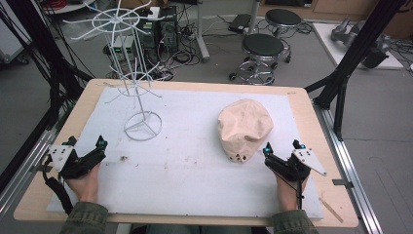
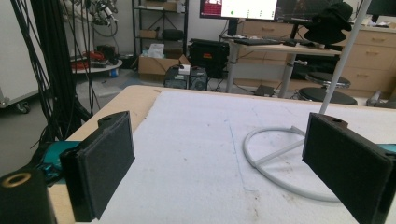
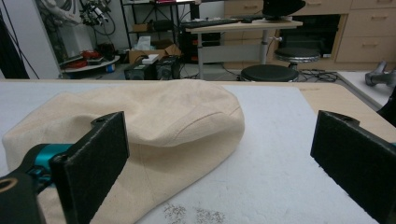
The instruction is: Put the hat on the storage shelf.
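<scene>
White foam sheet [image 1: 195,170] covers the wooden table [image 1: 87,100]. Count on it: one white wire rack [image 1: 131,73], one beige cap [image 1: 243,127], two grippers.

Left gripper [image 1: 86,143] sits at the near-left of the sheet, held in the left hand [image 1: 85,183]. Jaws are spread wide, with nothing between them and nothing touched. In the left gripper view [image 2: 233,170] the gap frames bare foam; the rack's ring base [image 2: 280,161] lies just ahead toward the right jaw, apart from it, with the pole rising up and right.

The rack stands upright at the left-centre of the sheet: ring base at the bottom, two tiers of spokes above.

The cap lies right of centre on the sheet, crown up, well apart from the rack.

Right gripper [image 1: 281,147] is at the near-right, just beside the cap's near edge, held in the right hand [image 1: 290,192]. Its jaws also stand wide and empty. In the right gripper view [image 3: 219,163] the cap [image 3: 154,126] lies ahead, mostly behind the left jaw. Cannot tell if that jaw touches the fabric. The right jaw is over bare foam, clear of the cap.
</scene>
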`<state>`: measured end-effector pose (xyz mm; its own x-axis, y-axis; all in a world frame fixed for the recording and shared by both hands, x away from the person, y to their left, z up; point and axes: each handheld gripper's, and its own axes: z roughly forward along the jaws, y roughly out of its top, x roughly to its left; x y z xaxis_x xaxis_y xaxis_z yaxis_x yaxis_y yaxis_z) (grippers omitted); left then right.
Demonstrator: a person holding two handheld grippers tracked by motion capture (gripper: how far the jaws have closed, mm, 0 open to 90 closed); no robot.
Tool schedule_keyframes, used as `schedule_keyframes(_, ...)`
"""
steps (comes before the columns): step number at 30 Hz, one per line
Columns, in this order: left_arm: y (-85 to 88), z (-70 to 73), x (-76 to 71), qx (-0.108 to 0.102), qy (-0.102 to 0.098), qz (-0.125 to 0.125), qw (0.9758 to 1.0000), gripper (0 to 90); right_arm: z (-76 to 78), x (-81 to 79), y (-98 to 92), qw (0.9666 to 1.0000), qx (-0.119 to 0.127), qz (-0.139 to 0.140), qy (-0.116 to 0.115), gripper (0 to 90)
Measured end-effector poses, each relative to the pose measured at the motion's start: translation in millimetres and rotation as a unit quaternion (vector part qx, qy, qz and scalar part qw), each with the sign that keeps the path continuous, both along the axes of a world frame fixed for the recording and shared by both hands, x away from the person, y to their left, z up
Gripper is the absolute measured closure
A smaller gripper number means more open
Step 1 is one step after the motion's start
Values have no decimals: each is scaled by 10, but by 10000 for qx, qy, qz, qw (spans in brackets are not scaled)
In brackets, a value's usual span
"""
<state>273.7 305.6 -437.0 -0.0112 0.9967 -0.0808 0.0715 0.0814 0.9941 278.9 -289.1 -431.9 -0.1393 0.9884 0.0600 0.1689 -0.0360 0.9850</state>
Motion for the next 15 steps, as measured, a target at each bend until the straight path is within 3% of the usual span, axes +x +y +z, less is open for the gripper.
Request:
schedule_keyframes(6,-14,1,-2,-12,-4,-27,10000,92,31,0,-18,9999,134,31,-80,40)
schedule_keyframes(15,-22,10,-21,-17,-29,-25,10000,92,301,108,-43,9985,413,39,-349,45)
